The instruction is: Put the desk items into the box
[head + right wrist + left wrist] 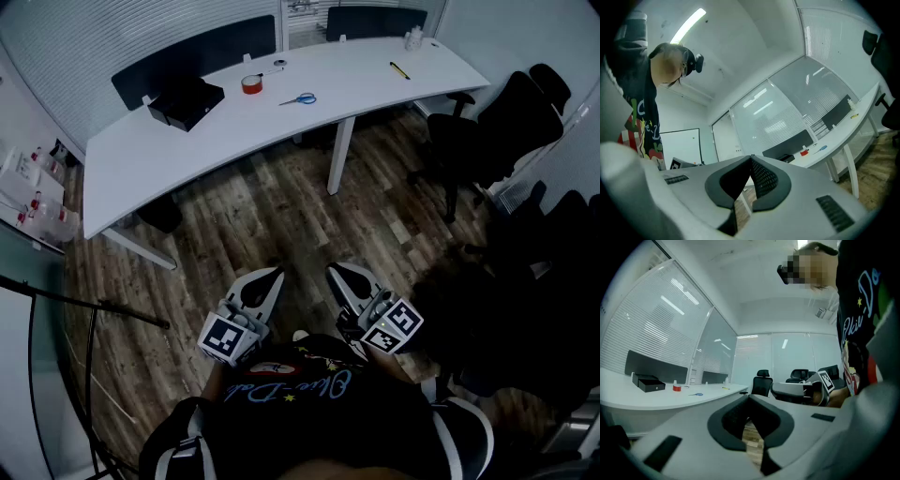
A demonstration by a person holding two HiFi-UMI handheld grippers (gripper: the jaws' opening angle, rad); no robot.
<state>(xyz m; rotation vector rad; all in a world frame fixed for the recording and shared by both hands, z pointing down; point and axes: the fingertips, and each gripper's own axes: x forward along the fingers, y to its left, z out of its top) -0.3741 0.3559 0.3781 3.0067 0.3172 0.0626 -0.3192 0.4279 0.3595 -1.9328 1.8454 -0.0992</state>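
Far ahead on the white curved desk (150,159) stand a black open box (185,101), a red tape roll (251,84), blue-handled scissors (300,99), a small white item (277,66) and a yellow pen-like item (400,70). My left gripper (273,275) and right gripper (335,271) are held side by side close to my body, over the wooden floor and well short of the desk. In the left gripper view the jaw tips of my left gripper (749,397) meet with nothing between them. My right gripper (751,158) is likewise shut and empty. The box (650,383) and tape (676,388) look small and distant.
Black office chairs (497,122) crowd the right side beyond the desk's end. A white desk leg (339,155) stands under the middle of the desk. Small bottles (413,39) sit at the far right of the desk. A thin black stand (84,305) crosses the floor at left.
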